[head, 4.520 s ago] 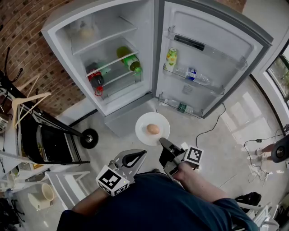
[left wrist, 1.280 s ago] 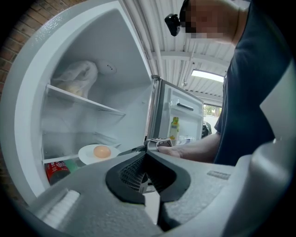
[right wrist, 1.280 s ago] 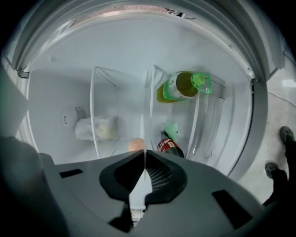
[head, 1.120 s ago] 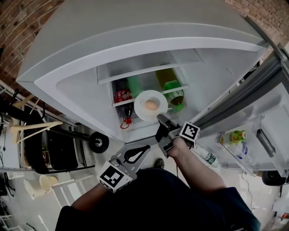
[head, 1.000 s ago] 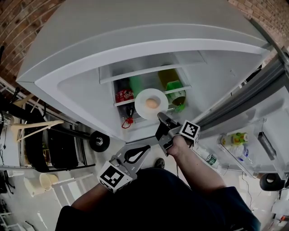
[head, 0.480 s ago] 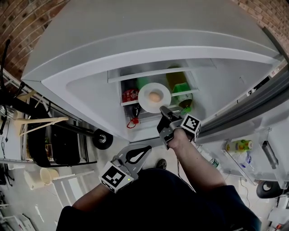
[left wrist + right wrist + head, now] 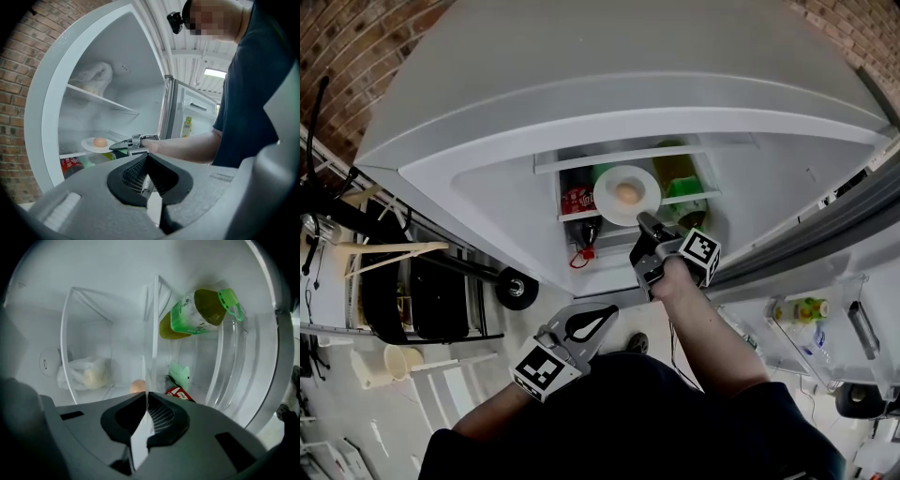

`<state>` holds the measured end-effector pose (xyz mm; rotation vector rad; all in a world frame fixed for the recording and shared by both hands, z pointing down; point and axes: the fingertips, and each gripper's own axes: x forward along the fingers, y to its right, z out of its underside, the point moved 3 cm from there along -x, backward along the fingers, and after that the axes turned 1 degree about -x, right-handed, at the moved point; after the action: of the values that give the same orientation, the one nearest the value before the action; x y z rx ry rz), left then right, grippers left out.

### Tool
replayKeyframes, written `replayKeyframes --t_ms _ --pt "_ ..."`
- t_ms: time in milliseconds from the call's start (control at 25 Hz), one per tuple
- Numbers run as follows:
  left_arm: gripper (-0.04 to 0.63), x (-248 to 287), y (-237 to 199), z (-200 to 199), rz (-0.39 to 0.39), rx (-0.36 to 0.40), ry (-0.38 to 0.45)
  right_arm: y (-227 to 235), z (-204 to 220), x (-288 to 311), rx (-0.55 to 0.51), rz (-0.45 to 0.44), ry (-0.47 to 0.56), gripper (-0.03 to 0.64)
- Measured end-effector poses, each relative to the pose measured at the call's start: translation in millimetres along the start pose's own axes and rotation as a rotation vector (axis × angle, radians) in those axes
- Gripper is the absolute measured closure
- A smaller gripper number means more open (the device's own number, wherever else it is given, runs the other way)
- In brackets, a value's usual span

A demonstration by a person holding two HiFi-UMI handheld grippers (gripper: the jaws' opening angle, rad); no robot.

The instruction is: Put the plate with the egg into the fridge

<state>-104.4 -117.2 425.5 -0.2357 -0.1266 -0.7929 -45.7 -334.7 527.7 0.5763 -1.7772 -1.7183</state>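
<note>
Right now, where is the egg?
In the head view, centre, the egg sits on the white plate gripped by the right tongs inside the open fridge, between a red-labelled bottle and a green bottle.

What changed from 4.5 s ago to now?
The right gripper carried the plate with the egg from in front of the fridge forward into its open compartment, above the bottles. Nothing was let go: it stays shut on the plate's rim. The left gripper stays shut, empty and low by the person's body.
</note>
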Motion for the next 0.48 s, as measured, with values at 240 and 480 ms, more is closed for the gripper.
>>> replayKeyframes --t_ms 240,480 --pt "0.591 -2 -1 -1 -0.004 -0.002 0.005 -2 -4 8 -0.001 -0.001 0.008 0.592" --pt "0.591 -4 -1 -1 -0.005 -0.008 0.006 -4 -5 15 0.005 -0.003 0.016 0.589"
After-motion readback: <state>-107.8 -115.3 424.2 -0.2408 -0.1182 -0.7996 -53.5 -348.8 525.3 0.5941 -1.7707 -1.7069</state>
